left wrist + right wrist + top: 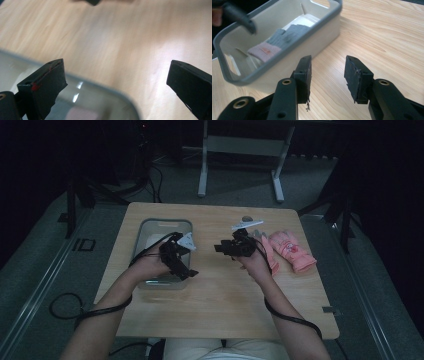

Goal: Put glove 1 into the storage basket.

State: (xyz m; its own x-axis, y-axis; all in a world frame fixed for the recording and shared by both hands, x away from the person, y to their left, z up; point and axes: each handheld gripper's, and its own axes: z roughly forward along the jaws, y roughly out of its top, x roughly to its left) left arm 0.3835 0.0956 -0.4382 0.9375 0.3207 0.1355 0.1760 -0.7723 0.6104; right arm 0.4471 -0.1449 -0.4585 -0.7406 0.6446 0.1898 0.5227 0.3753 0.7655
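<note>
1. Looking down from the high view, a dim room with a grey floor [45,255] and a white-legged metal frame [240,150] is seen beyond the light wooden table with rounded corners [225,290]; the gripper views are limited to the tabletop and the bin.
2. A grey-rimmed translucent plastic bin [150,227] is set on the left half of the table; its contents are made out in the right gripper view as a folded grey knitted glove with a pink cuff [274,42].
3. A pink padded glove [292,251] is laid near the right edge of the table, just beside the right hand.
4. The left gripper [116,82] is held over the near right corner of the bin, jaws spread wide with nothing between them.
5. The right gripper [327,75] is held over bare wood, pointed towards the bin, jaws parted and empty.
</note>
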